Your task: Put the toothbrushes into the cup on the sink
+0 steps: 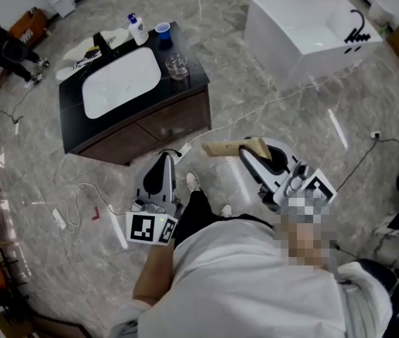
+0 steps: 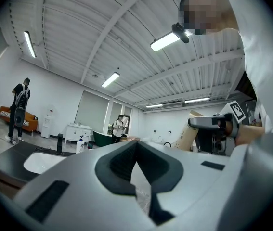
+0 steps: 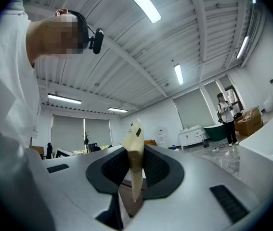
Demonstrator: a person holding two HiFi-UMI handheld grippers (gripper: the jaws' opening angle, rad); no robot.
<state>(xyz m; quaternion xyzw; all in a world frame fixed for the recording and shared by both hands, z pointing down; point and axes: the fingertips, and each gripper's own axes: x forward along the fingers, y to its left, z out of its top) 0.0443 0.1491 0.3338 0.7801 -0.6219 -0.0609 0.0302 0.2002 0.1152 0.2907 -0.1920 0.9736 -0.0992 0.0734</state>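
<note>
I stand well back from the black vanity (image 1: 185, 111) with its white basin (image 1: 120, 80). On its counter are a blue cup (image 1: 162, 31) and a clear glass (image 1: 177, 65). My right gripper (image 1: 250, 150) is shut on a tan cardboard packet (image 1: 224, 148) that sticks out to the left; in the right gripper view the packet (image 3: 135, 143) stands up between the pads of that gripper (image 3: 135, 163). My left gripper (image 1: 165, 155) points toward the vanity, jaws together with nothing in them, as the left gripper view (image 2: 136, 146) also shows. No bare toothbrush is visible.
A white soap bottle (image 1: 137, 29) and a black faucet (image 1: 104, 46) stand behind the basin. A white bathtub (image 1: 305, 30) is at the far right. Cables (image 1: 79, 203) run over the marble floor. People stand at the far left (image 1: 5, 48).
</note>
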